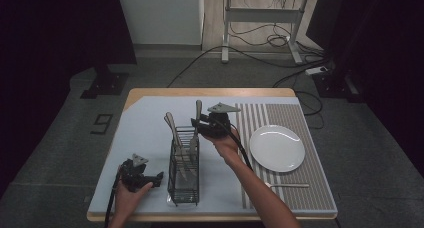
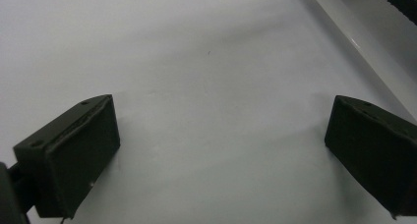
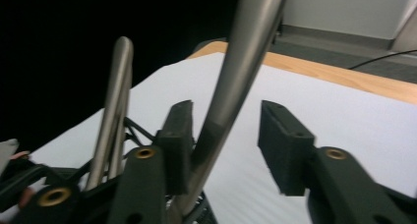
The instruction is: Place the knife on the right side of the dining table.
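On the pale-matted desk [image 1: 145, 133] in a dark-curtained room, the left tool [image 1: 159, 177] rested open, while the right tool [image 3: 223, 135] straddled a utensil handle [image 3: 236, 86] without clamping it.

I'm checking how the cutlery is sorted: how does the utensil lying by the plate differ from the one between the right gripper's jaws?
The utensil by the plate lies flat on the striped mat; the utensil between the jaws stands upright in the wire caddy. The first lies alone; the second stands beside other handles. Nothing touches the first; the right gripper has one pad against the second, its other pad apart. Both look like metal.
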`<state>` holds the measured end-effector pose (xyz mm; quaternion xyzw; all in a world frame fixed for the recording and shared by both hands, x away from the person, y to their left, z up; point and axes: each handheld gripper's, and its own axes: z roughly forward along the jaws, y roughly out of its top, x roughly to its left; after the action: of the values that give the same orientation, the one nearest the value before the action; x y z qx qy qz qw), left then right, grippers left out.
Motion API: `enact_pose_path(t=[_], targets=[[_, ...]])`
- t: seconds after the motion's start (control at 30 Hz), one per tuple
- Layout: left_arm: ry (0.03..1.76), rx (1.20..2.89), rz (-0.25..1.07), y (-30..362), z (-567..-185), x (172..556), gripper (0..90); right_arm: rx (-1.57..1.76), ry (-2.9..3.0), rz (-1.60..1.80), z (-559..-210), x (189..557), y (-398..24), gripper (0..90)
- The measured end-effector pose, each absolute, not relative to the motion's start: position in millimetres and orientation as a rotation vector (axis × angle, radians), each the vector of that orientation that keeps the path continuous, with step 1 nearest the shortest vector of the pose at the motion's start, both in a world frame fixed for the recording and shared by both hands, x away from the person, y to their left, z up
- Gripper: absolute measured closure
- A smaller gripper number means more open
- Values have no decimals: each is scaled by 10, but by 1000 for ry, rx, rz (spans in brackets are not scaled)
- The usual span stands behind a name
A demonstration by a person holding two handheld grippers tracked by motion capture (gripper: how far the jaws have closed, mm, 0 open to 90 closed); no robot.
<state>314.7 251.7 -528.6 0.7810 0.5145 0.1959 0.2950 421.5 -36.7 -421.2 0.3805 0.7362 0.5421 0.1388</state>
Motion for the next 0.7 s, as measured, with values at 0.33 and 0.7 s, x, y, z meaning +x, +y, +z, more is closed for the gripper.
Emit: enact_pose_path(t=[0.33,0.7], targets=[[1369,2079,522,2517,-5286,3147,0,1078,2153,1620,-4129,4282,-372,731],[1369,2078,522,2516,-5286,3146,0,1057,2166,1671,-4033,4172,-453,787]])
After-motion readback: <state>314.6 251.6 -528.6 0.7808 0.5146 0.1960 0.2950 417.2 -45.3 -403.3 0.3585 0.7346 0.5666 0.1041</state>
